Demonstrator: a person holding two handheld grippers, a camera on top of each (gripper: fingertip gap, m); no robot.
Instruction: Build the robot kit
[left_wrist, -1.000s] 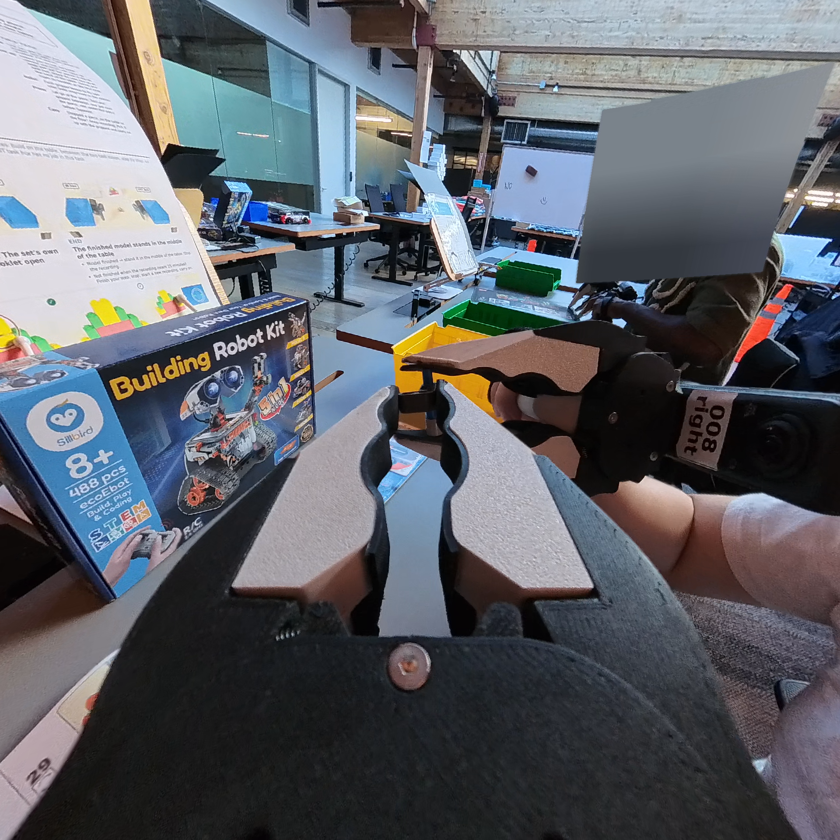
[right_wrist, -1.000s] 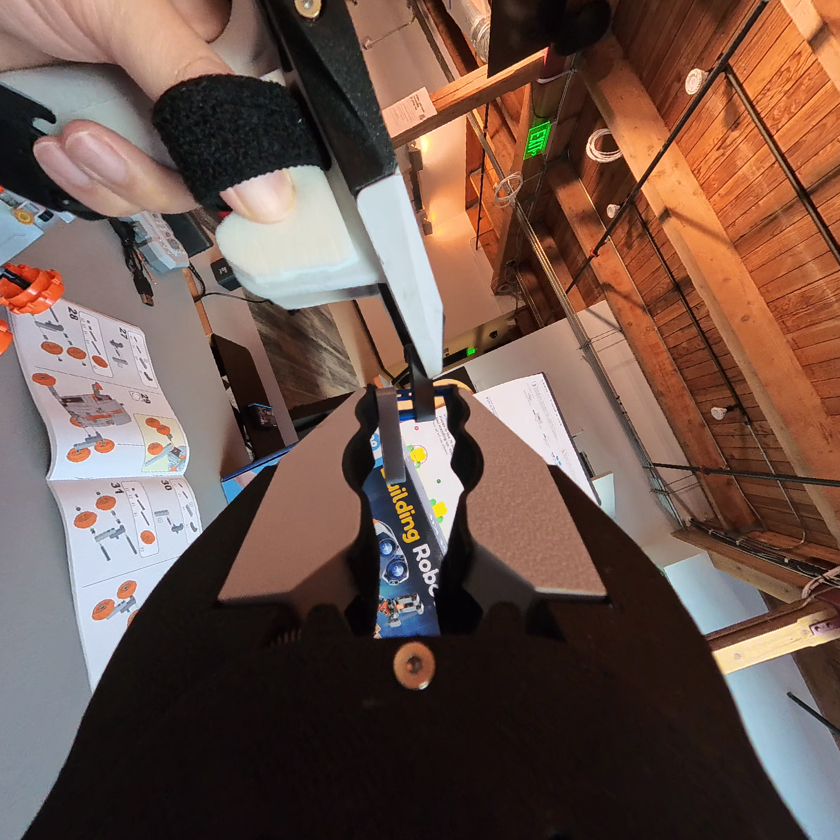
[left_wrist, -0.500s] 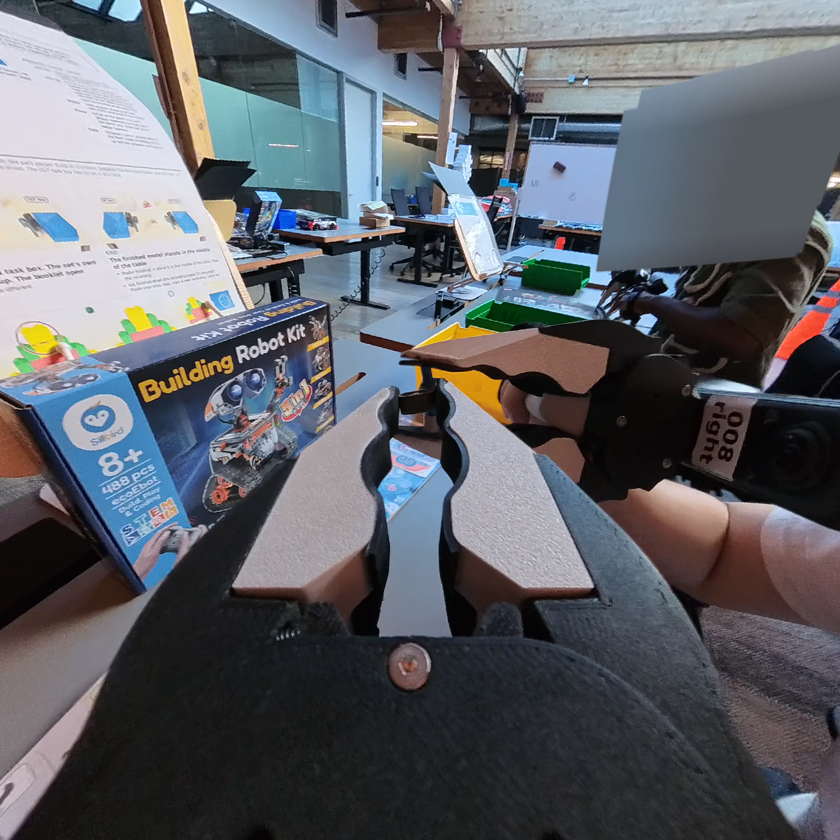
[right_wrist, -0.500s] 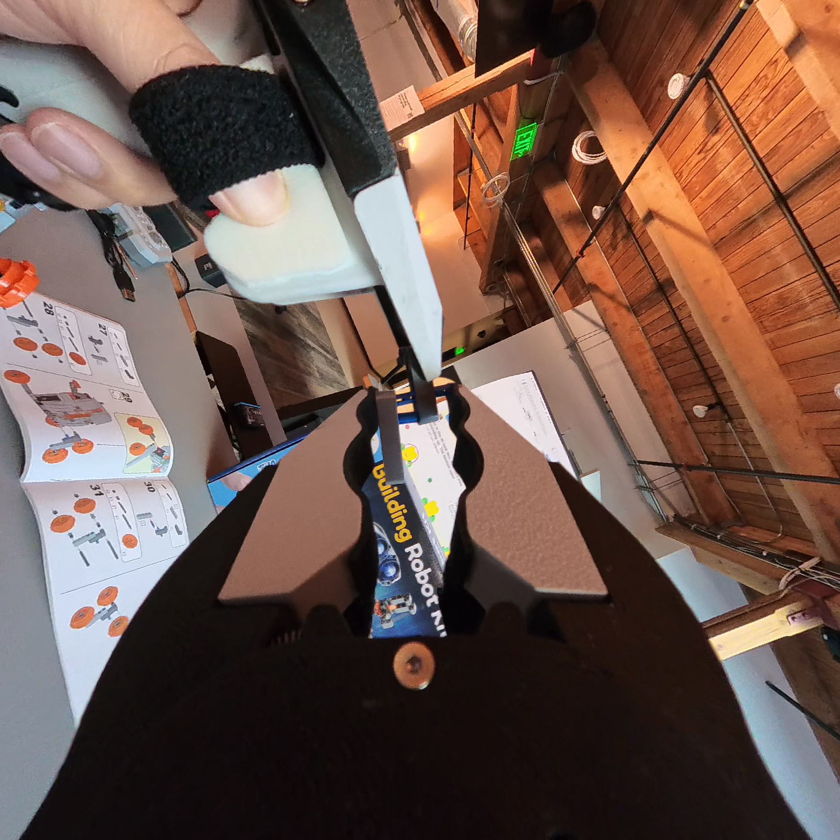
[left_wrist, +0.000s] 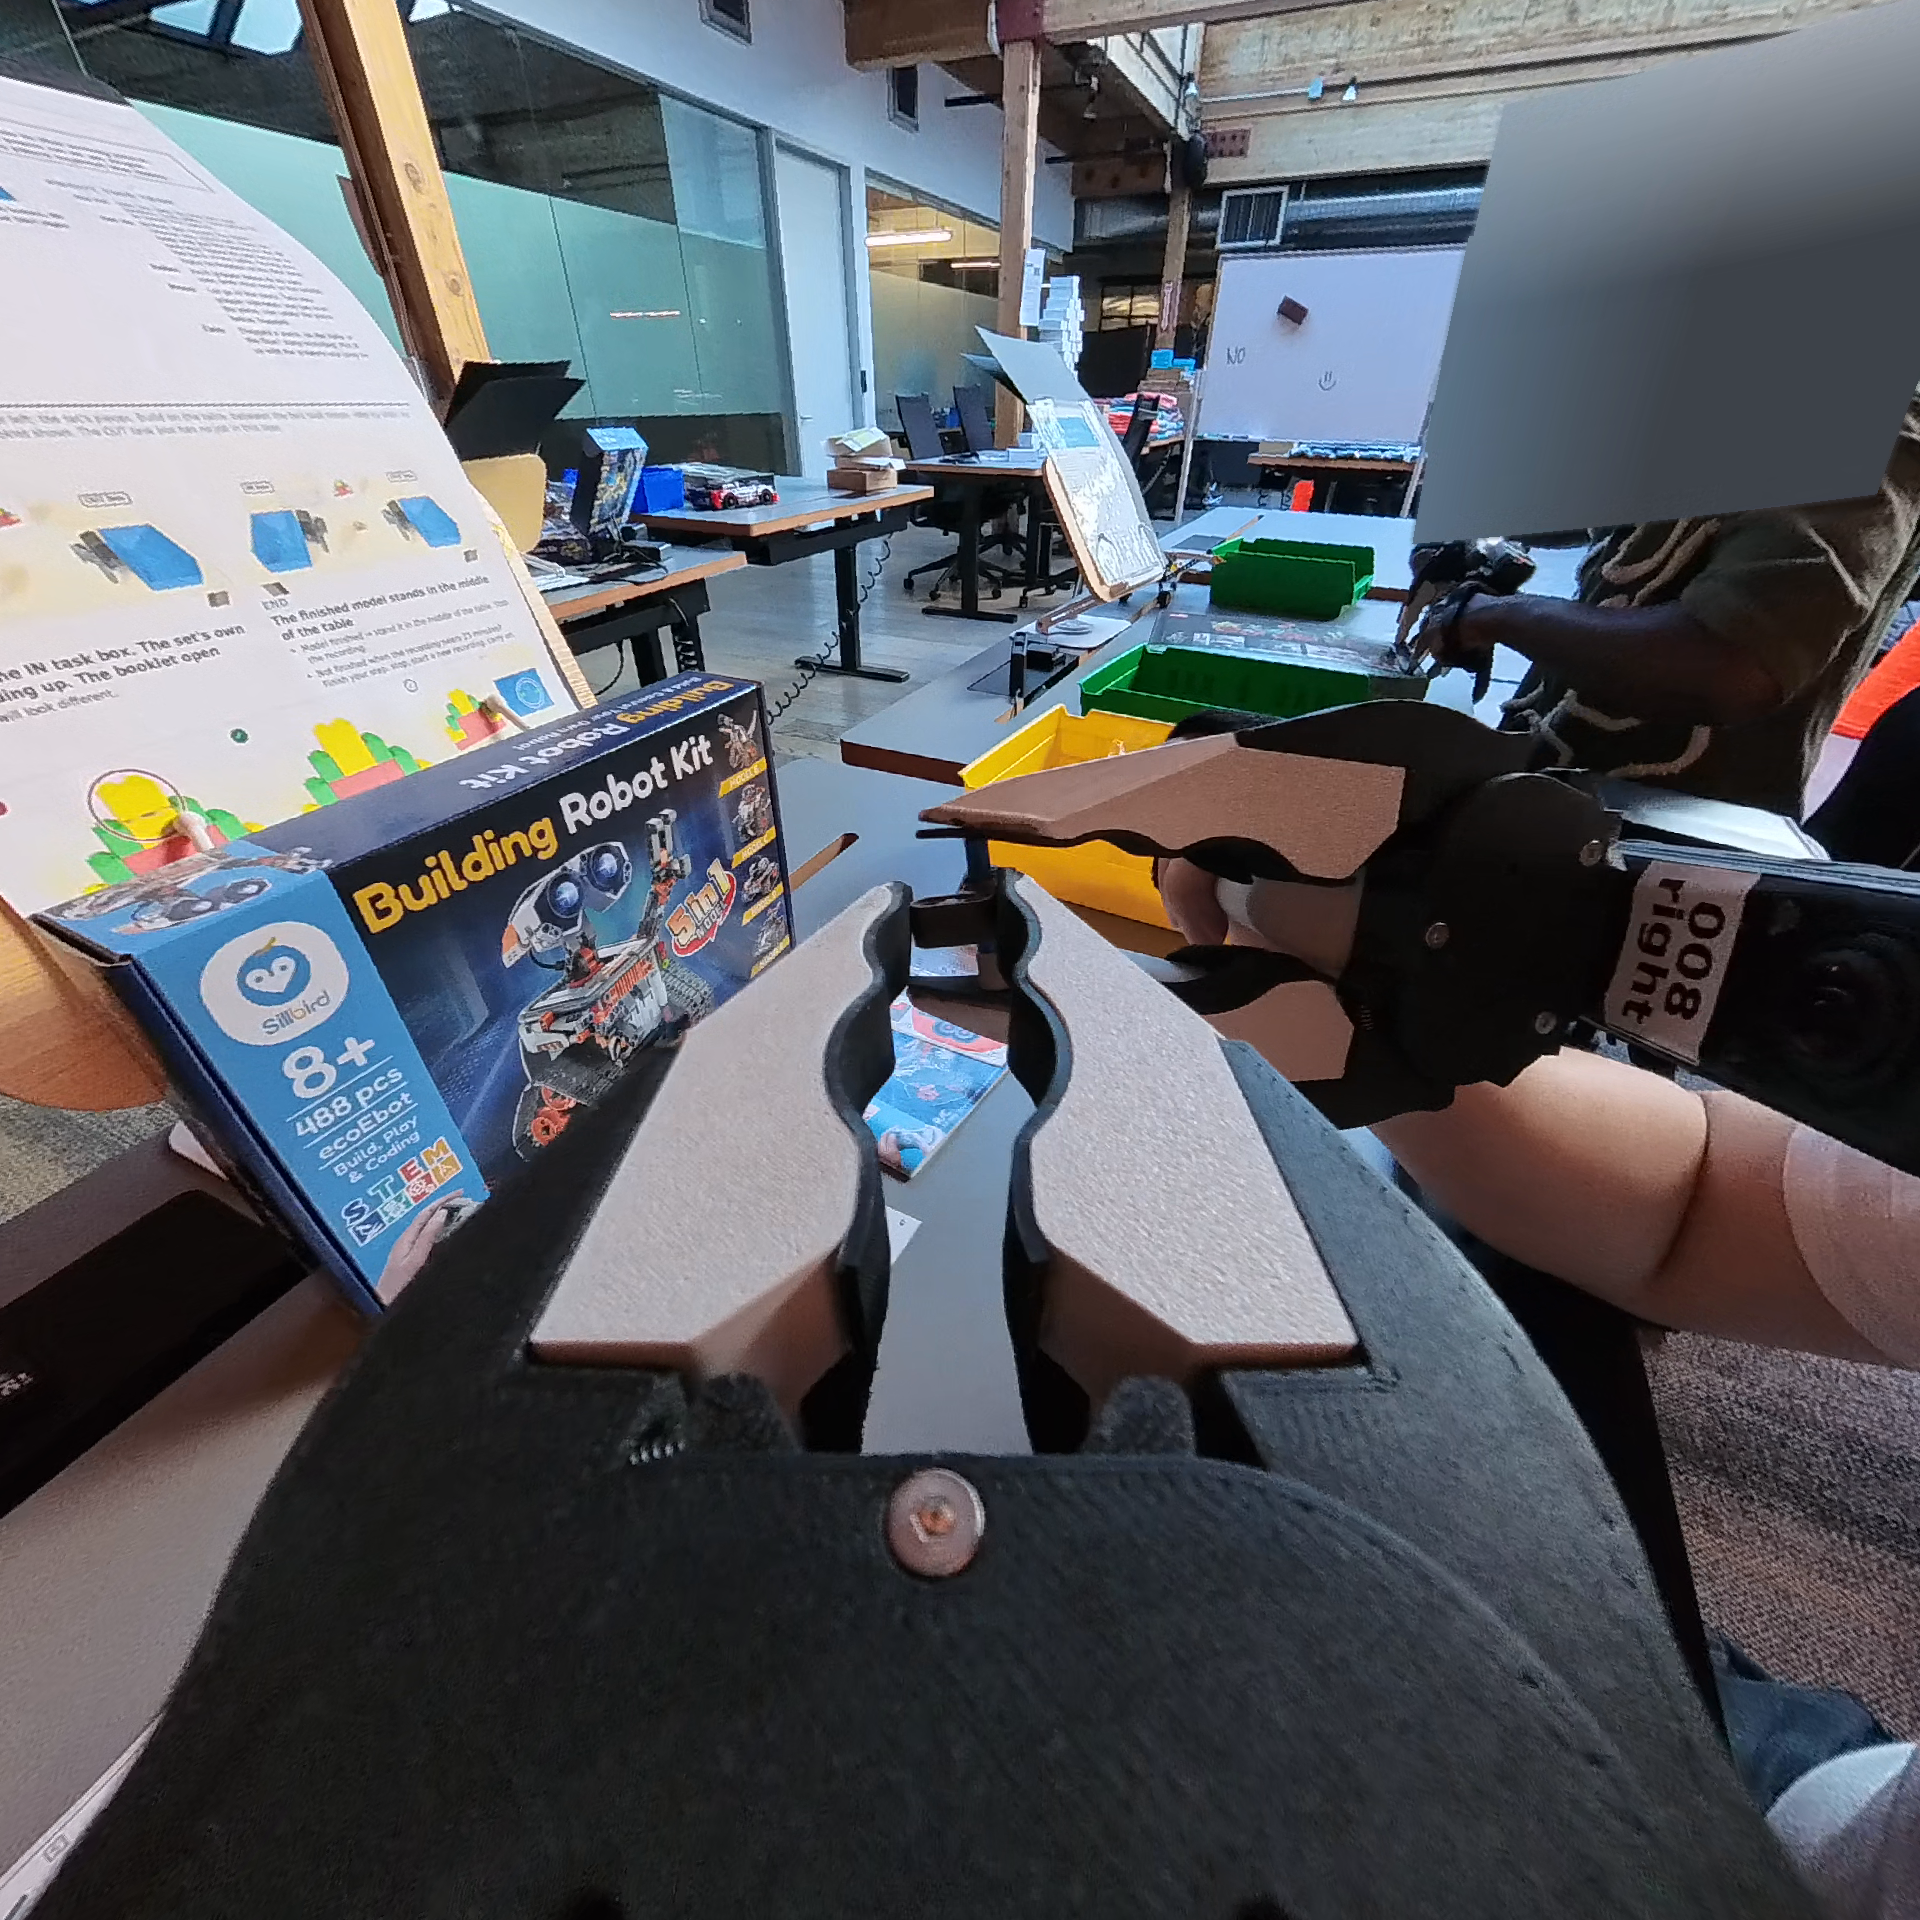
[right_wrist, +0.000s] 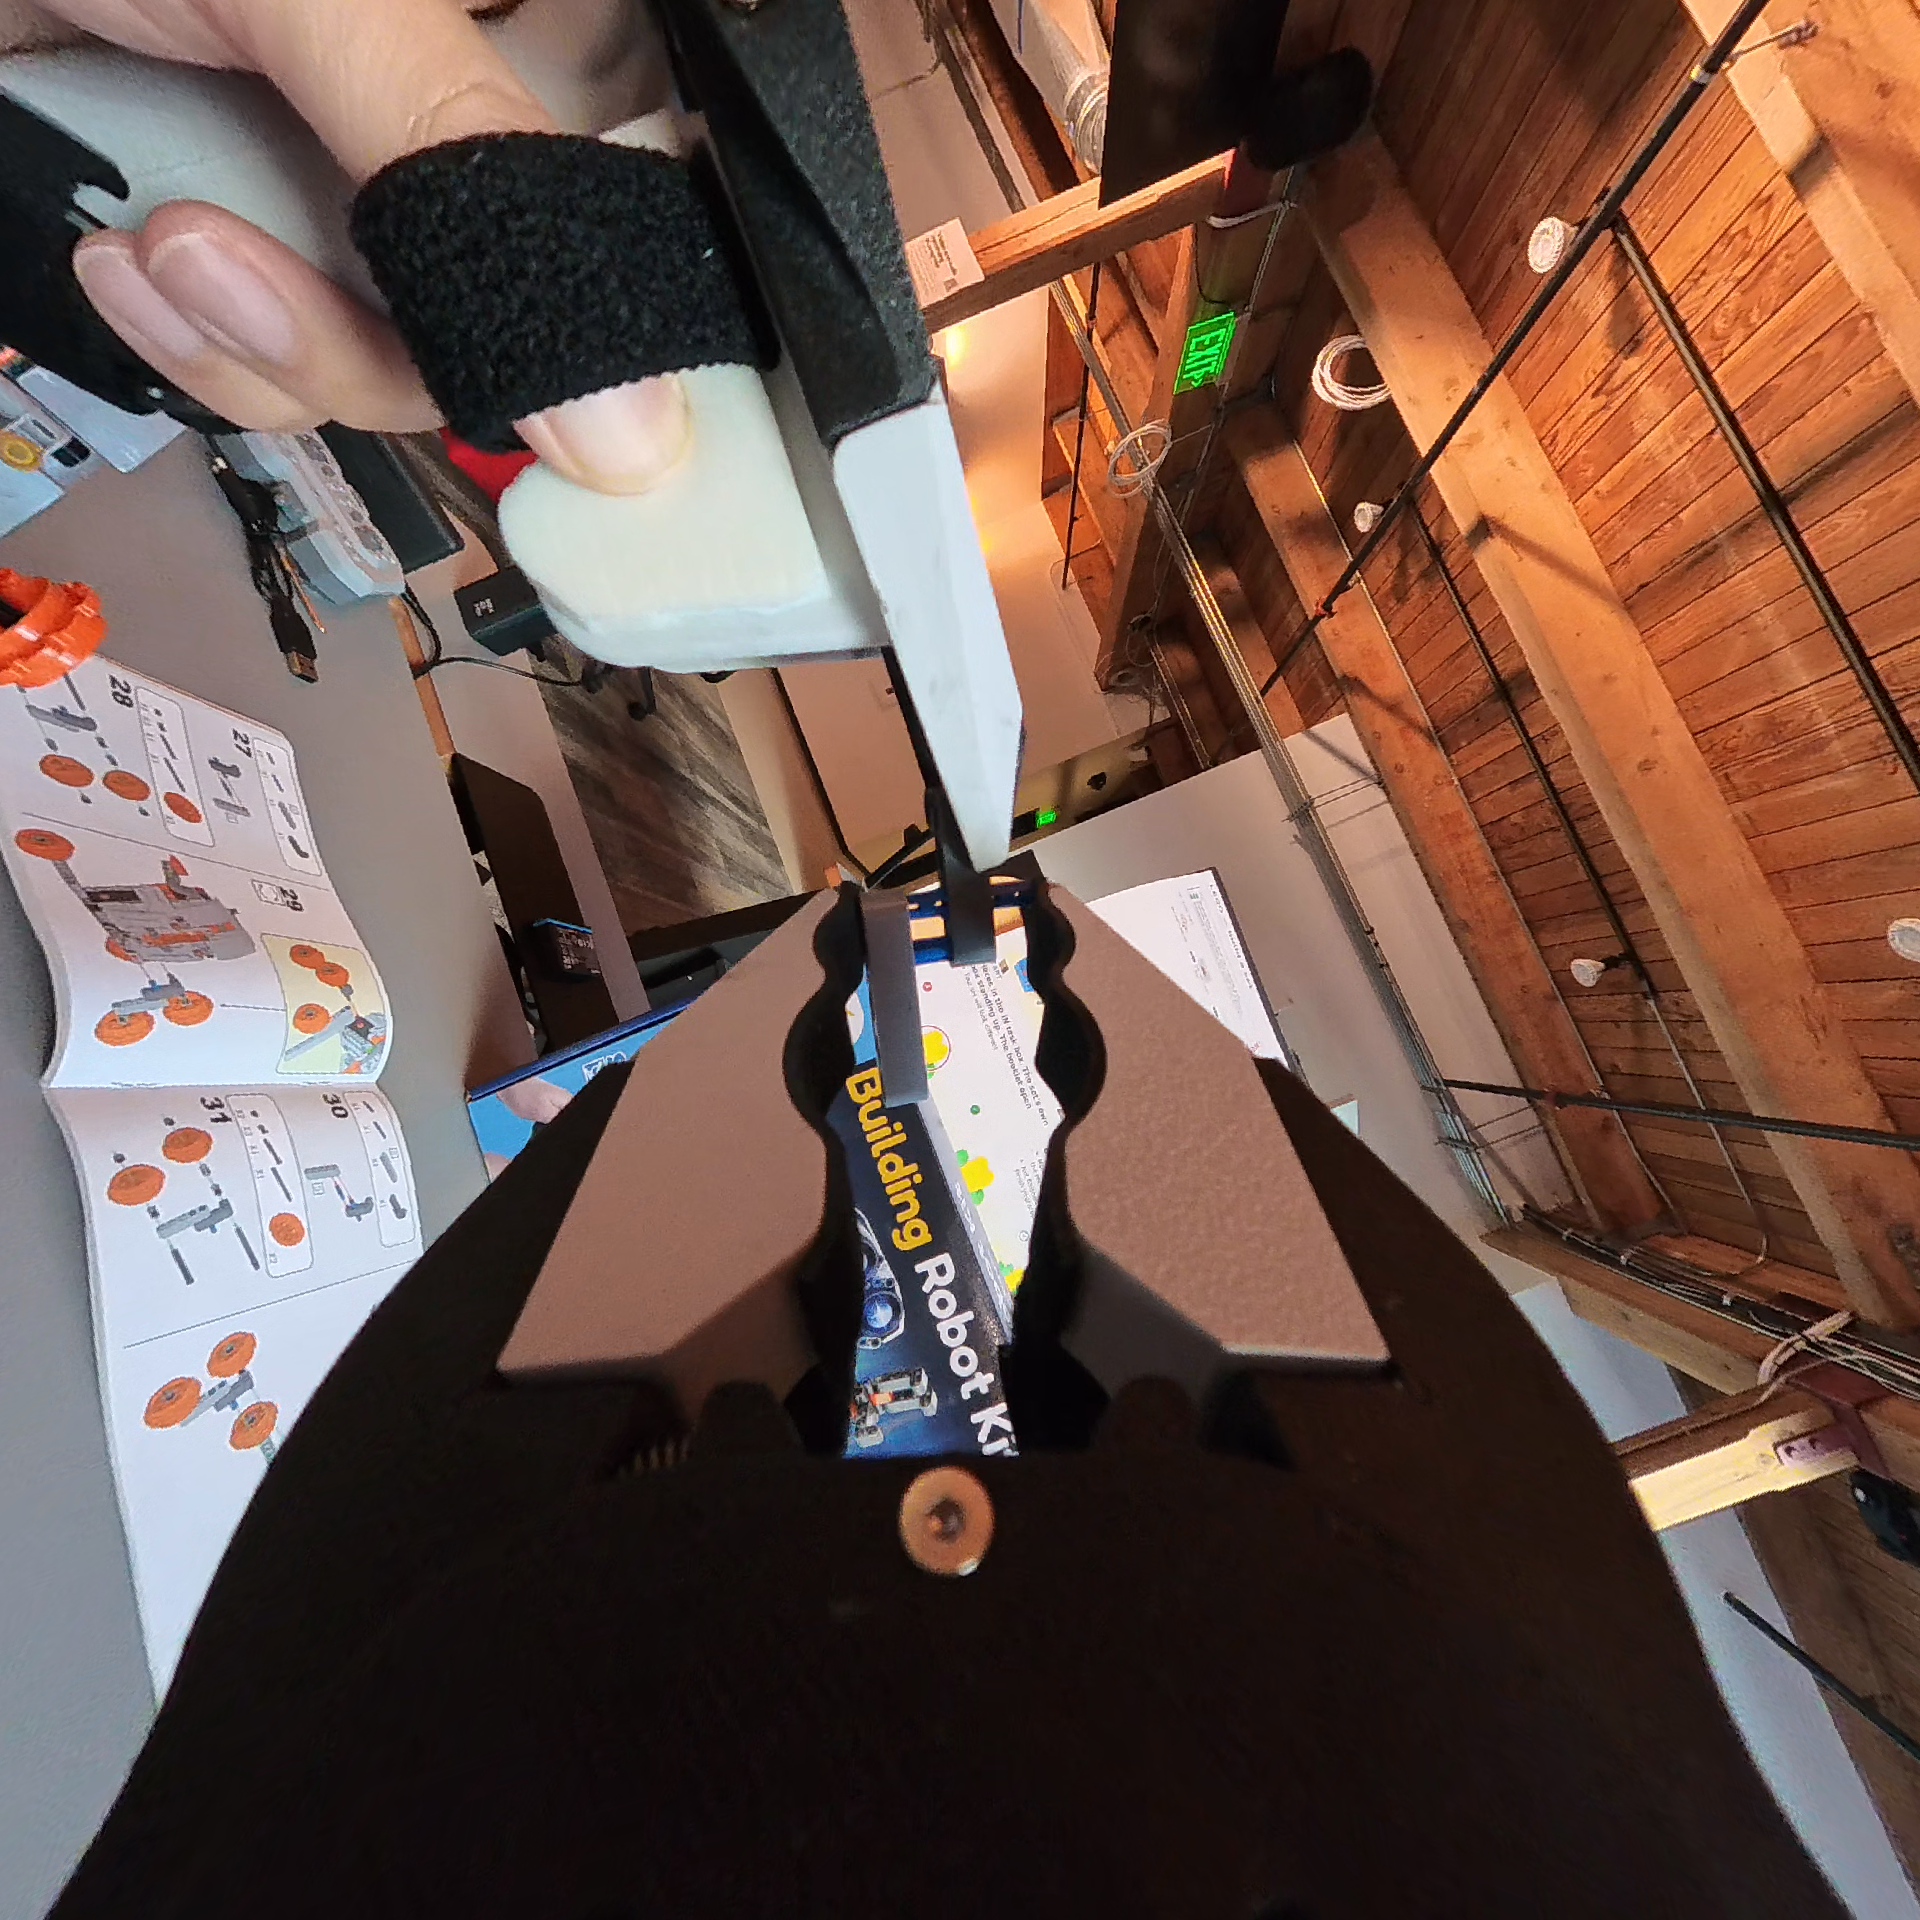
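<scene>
In the left wrist view my left gripper (left_wrist: 956, 916) is shut on a small black part (left_wrist: 948, 921) and holds it above the grey table (left_wrist: 940, 1299). My right gripper (left_wrist: 925, 828) comes in from the right, just above, with its tips touching that part by a blue pin (left_wrist: 977, 868). In the right wrist view my right gripper (right_wrist: 940, 904) is shut on a thin grey beam (right_wrist: 891, 1003) beside the black part (right_wrist: 966, 914). The left gripper's tip (right_wrist: 977, 821) meets it from above. A strapped finger (right_wrist: 582, 416) presses that gripper's pad.
A blue robot-kit box (left_wrist: 447, 966) stands left of the grippers, before a white instruction board (left_wrist: 208, 499). An open booklet (right_wrist: 208, 1039) and an orange wheel (right_wrist: 42, 623) lie on the table. A yellow bin (left_wrist: 1060, 769), green bins (left_wrist: 1247, 681) and a person (left_wrist: 1662, 644) are behind. My two grippers' fingertips are within a few centimetres of each other.
Both grippers stay shut and joined at their tips. The pair has shifted slightly, so the box and booklet have slid a little in both views.
</scene>
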